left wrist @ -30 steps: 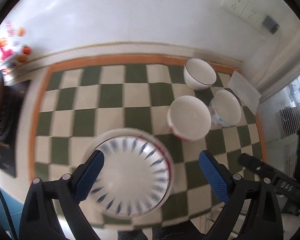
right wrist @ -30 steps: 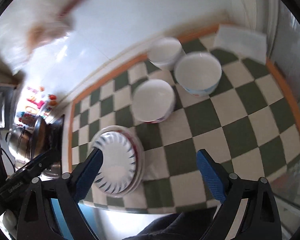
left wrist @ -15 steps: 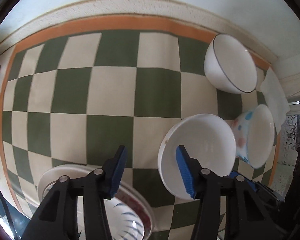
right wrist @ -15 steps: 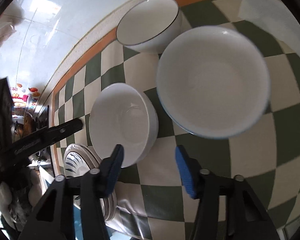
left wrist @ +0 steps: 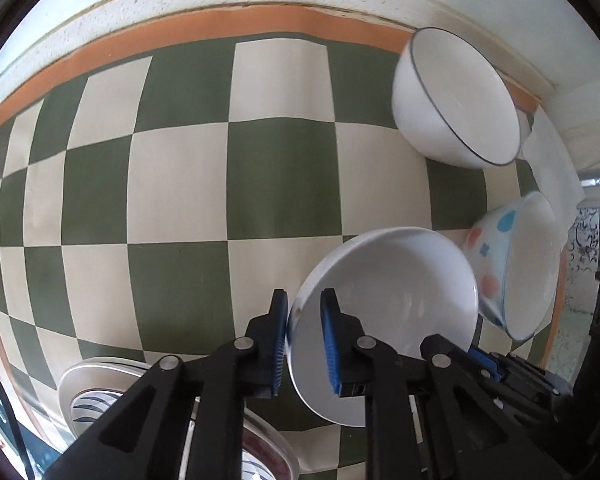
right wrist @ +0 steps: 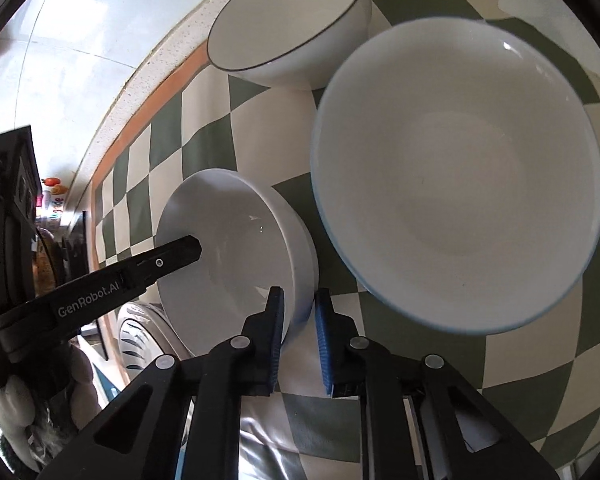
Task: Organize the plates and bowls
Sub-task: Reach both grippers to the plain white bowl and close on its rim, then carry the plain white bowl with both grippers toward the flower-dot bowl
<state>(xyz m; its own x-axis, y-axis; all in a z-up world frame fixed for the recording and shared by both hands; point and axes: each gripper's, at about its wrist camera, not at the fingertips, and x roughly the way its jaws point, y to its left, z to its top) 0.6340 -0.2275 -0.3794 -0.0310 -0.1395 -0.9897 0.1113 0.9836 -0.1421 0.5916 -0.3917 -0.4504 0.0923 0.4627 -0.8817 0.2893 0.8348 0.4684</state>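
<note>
Both sets of tongs have just been closing on the same plain white bowl (left wrist: 400,280), and now the left tongs (left wrist: 304,344) pinch its rim on one side while the right tongs (right wrist: 298,340) pinch the wall of the opposite side. The bowl is empty and sits on the green-and-cream checked desk (left wrist: 180,184). Just beside it stands an empty spotted bowl (left wrist: 512,268), further back near the wall an empty white bowl with a dark rim line (left wrist: 456,100), and at the near edge a stack of patterned plates (left wrist: 96,396).
</note>
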